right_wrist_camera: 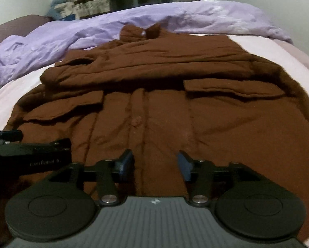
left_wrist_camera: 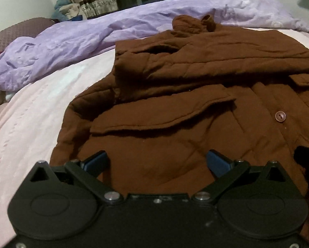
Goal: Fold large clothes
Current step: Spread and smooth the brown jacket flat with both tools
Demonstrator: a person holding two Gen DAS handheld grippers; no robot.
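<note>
Because the brown coat [right_wrist_camera: 154,103] is spread front-up on the pink bed sheet [left_wrist_camera: 40,103], sleeves crossed over its chest, a grab at one thick layer near the hem could drag that fold apart. The left gripper [left_wrist_camera: 157,161] is held fully wide and the right gripper [right_wrist_camera: 155,162] partly open, both empty and angled down over the hem.

A brown quilted coat [right_wrist_camera: 164,107] lies front side up on a bed covered by a pale pink sheet [left_wrist_camera: 40,103]. Its collar [right_wrist_camera: 142,32] points toward the far side, touching a crumpled lilac duvet [left_wrist_camera: 71,41]. One sleeve [right_wrist_camera: 154,62] is folded flat across the chest. Two flap pockets and a buttoned front placket show below it.
</note>
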